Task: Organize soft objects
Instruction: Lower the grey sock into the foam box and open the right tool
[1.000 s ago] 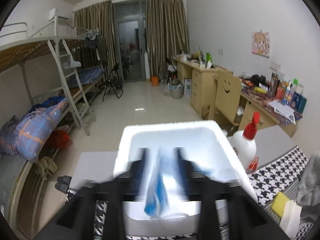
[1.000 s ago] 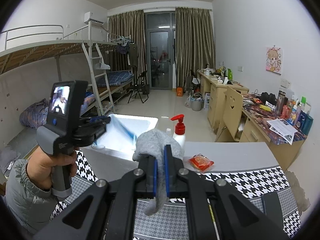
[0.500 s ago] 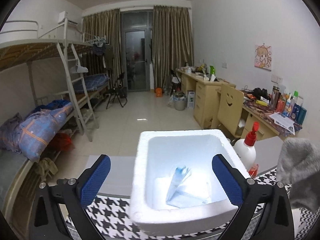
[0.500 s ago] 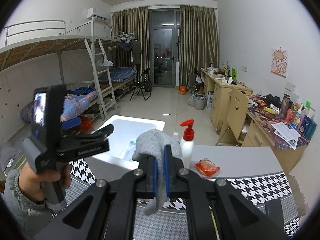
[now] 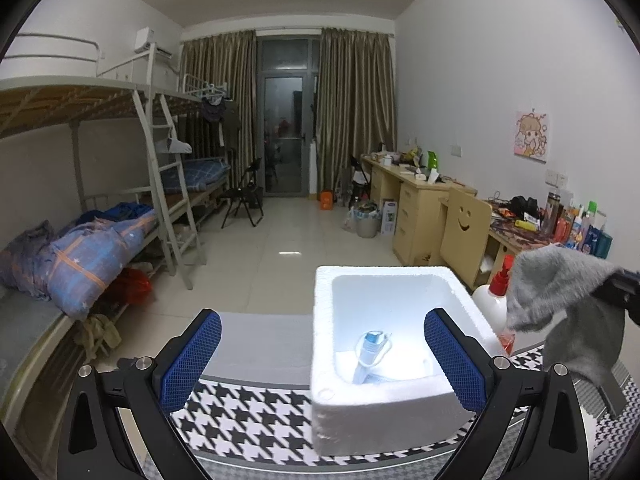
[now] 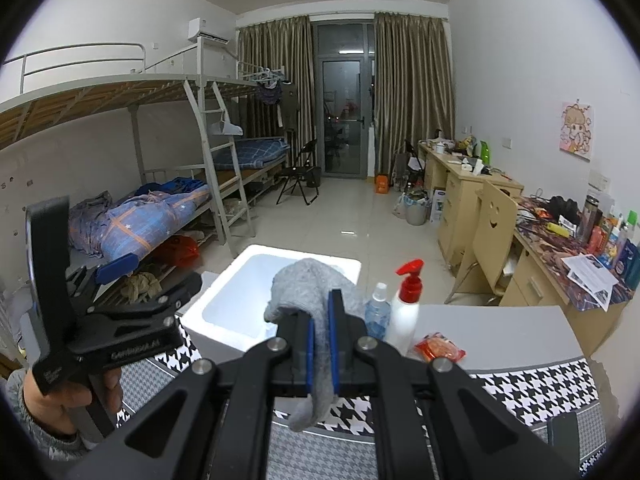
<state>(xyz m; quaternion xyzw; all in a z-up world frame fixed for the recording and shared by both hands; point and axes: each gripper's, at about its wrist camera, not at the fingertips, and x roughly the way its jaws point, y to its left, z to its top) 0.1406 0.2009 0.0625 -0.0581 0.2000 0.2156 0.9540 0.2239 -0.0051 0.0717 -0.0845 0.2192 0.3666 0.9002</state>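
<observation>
A white foam box [image 5: 322, 344] stands on the houndstooth tablecloth [image 5: 248, 412]; it also shows in the right wrist view [image 6: 200, 324]. A blue and white soft packet [image 5: 370, 354] lies inside it. My left gripper [image 5: 320, 350] is open and empty, held in front of the box. My right gripper [image 6: 323, 330] is shut on a grey sock [image 6: 310, 292], which hangs in the air near the box's near right side. The sock also shows at the right of the left wrist view [image 5: 560, 300].
A white pump bottle with a red top [image 6: 406, 312], a small clear spray bottle [image 6: 376, 312] and an orange packet [image 6: 439, 350] stand right of the box. A bunk bed [image 5: 100, 232] lies left, and desks [image 5: 416, 200] line the right wall.
My left gripper has opened and let the blue packet drop into the foam box, then drawn back to the left. My right gripper has carried the grey sock closer to the box.
</observation>
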